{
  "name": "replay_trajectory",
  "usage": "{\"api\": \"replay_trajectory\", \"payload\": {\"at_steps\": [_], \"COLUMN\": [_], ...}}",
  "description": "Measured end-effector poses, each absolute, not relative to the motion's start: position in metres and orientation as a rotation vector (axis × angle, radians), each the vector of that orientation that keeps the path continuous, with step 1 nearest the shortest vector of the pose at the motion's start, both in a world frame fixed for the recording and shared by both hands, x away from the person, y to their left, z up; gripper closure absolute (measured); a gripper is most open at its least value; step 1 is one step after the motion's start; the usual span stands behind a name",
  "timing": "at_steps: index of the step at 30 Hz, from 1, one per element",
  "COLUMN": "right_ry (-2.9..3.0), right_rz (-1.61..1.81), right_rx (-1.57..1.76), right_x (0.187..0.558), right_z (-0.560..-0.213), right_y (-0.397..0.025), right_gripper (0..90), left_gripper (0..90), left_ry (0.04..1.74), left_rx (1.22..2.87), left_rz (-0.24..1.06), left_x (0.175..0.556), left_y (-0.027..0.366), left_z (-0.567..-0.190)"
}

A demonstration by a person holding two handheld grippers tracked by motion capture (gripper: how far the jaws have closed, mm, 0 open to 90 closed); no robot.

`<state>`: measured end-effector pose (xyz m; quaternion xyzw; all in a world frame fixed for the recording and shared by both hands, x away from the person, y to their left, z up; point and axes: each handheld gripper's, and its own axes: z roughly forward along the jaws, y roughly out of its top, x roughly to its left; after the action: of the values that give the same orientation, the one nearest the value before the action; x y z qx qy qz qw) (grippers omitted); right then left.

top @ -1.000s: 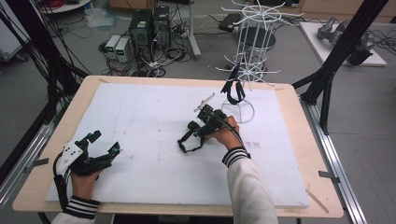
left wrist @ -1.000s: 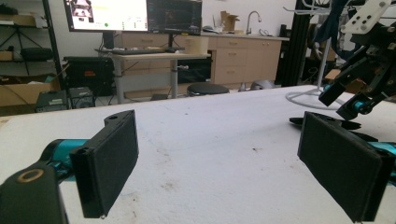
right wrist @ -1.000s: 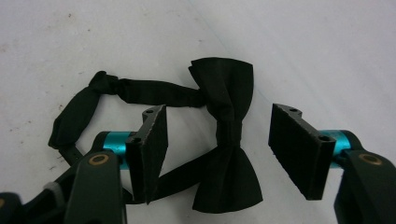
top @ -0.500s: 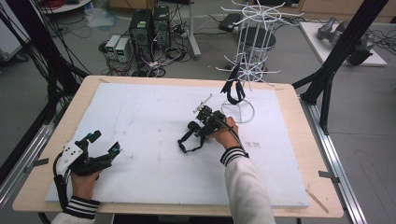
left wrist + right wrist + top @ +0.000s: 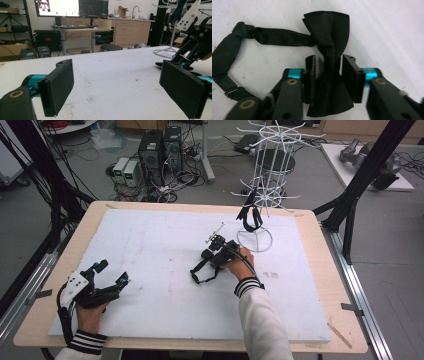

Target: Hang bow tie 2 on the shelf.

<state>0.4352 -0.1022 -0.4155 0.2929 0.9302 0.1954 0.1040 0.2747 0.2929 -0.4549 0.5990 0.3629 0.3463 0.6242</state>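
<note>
A black bow tie [image 5: 327, 27] lies flat on the white table sheet, its strap [image 5: 202, 272] trailing toward the front left. My right gripper [image 5: 328, 75] points down over it with its jaws set narrowly on either side of the centre knot, a thin gap showing on each side. In the high view that right gripper [image 5: 212, 254] sits near the table's middle. My left gripper [image 5: 112, 272] rests at the front left, open wide with nothing between its pads [image 5: 60, 85]. A second dark bow tie [image 5: 250, 215] hangs on the white wire rack [image 5: 272, 150].
The rack's ring base [image 5: 255, 240] stands on the sheet just behind and right of my right hand. Bare white sheet [image 5: 150, 240] stretches between the two grippers. The wooden table edge [image 5: 330, 270] runs along the right. Computers and cables lie on the floor beyond.
</note>
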Motion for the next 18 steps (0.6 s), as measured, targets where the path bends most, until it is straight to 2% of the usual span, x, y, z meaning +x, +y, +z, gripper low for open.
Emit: {"api": "replay_trajectory", "payload": {"at_steps": [2,5,18], "right_ry": [2.737,2.738,2.723], "right_rz": [0.564,0.557,0.566], "right_rx": [0.876,0.882,0.818], "right_x": [0.4351,0.4345,0.4286], "right_z": [-0.4152,-0.4150,-0.4074], "right_y": [-0.1020,-0.1015,-0.0996], "right_gripper": [73.6,75.5,75.9], "left_gripper": [12.8,12.8,12.8], "left_ry": [0.833,0.834,0.833], "left_rx": [1.375,1.375,1.375], "left_rz": [0.794,0.794,0.794], "left_x": [0.2747,0.2747,0.2747], "left_y": [0.2929,0.2929,0.2929], "left_z": [-0.4549,-0.4549,-0.4549]}}
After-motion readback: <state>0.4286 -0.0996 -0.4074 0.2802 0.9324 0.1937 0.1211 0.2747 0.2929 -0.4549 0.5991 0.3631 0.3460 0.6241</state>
